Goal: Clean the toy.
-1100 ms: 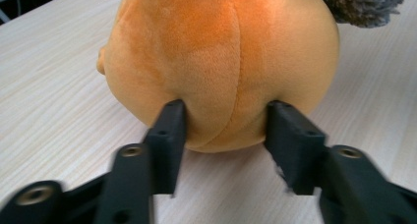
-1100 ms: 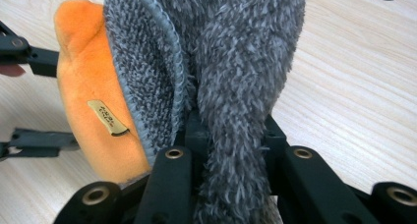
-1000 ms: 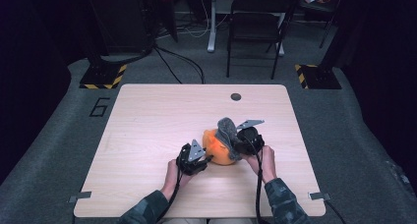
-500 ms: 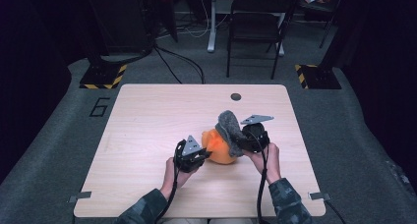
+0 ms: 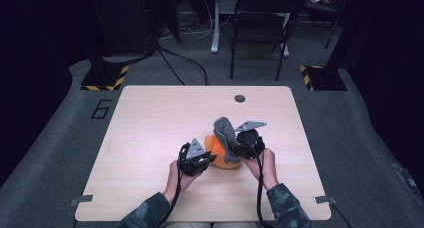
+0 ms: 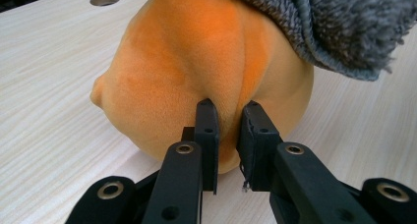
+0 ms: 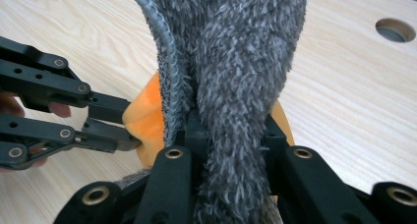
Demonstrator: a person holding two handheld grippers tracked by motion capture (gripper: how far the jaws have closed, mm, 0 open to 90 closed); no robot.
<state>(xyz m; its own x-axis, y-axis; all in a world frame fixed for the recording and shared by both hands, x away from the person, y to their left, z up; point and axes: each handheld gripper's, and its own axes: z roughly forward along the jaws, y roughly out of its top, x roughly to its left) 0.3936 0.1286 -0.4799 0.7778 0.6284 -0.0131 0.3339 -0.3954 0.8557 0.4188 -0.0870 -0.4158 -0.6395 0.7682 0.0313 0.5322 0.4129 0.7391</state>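
Observation:
An orange plush toy (image 5: pixel 221 153) lies on the wooden table (image 5: pixel 150 123), and a grey fuzzy cloth (image 5: pixel 224 130) is draped over its top. My left gripper (image 6: pixel 228 108) pinches a fold of the orange plush (image 6: pixel 187 62) from the toy's left side. Its jaws have just been opening a little, with the fold still squeezed between the pads. My right gripper (image 7: pixel 231 123) is shut on the grey cloth (image 7: pixel 246 47), which stands up in a bunch between its jaws. In the right gripper view the left gripper (image 7: pixel 130 128) bites the orange edge (image 7: pixel 147 121).
A round cable hole (image 5: pixel 240 98) sits near the table's far edge. Behind the table stand a black folding chair (image 5: pixel 262 18) and a desk leg, with cables on the grey carpet. Bare tabletop lies to the left and right of the hands.
Both hands and the toy have kept almost the same place; the grey cloth stays bunched up over the orange plush.

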